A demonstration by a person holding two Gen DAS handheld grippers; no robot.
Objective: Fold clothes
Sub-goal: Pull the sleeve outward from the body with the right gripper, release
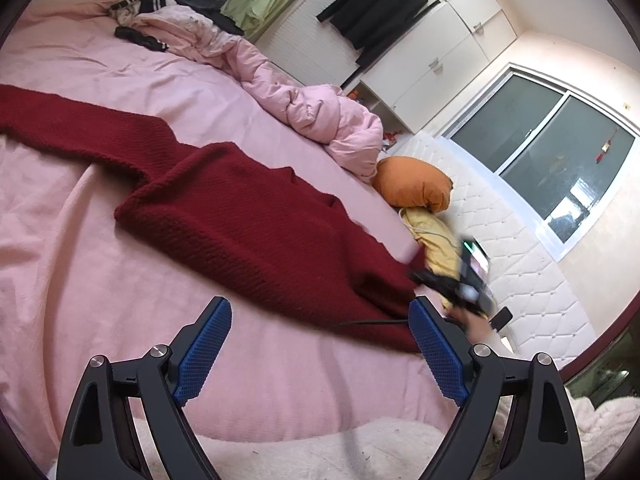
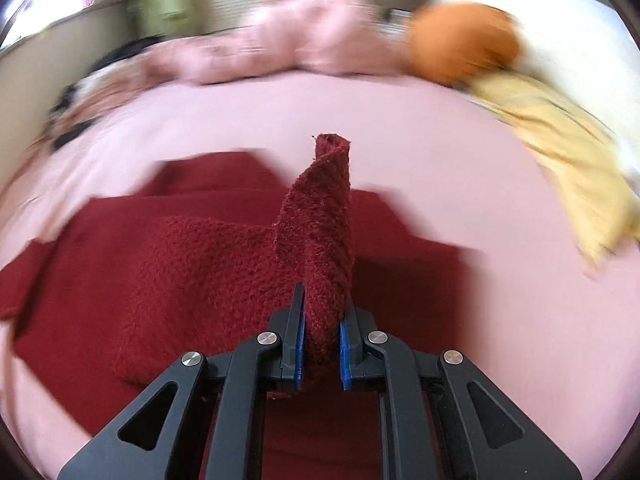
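A dark red knitted sweater (image 1: 240, 208) lies spread on the pink bed sheet (image 1: 80, 280), one sleeve stretching to the far left. My left gripper (image 1: 320, 308) hovers open above the sheet, just short of the sweater's near edge, nothing between its blue pads (image 1: 204, 352). In the left wrist view my right gripper (image 1: 424, 276), held by a hand, is at the sweater's right end. In the right wrist view my right gripper (image 2: 322, 312) is shut on a sleeve of the red sweater (image 2: 320, 220), which stands up between the fingers. That view is motion-blurred.
A pink duvet (image 1: 320, 120) and a heap of clothes (image 1: 168, 28) line the bed's far side. An orange pillow (image 1: 416, 184) and a yellow garment (image 1: 436, 240) sit by the white quilted headboard (image 1: 520, 264). White cupboards and a window stand behind. A fluffy white cloth (image 1: 320, 452) lies under my left gripper.
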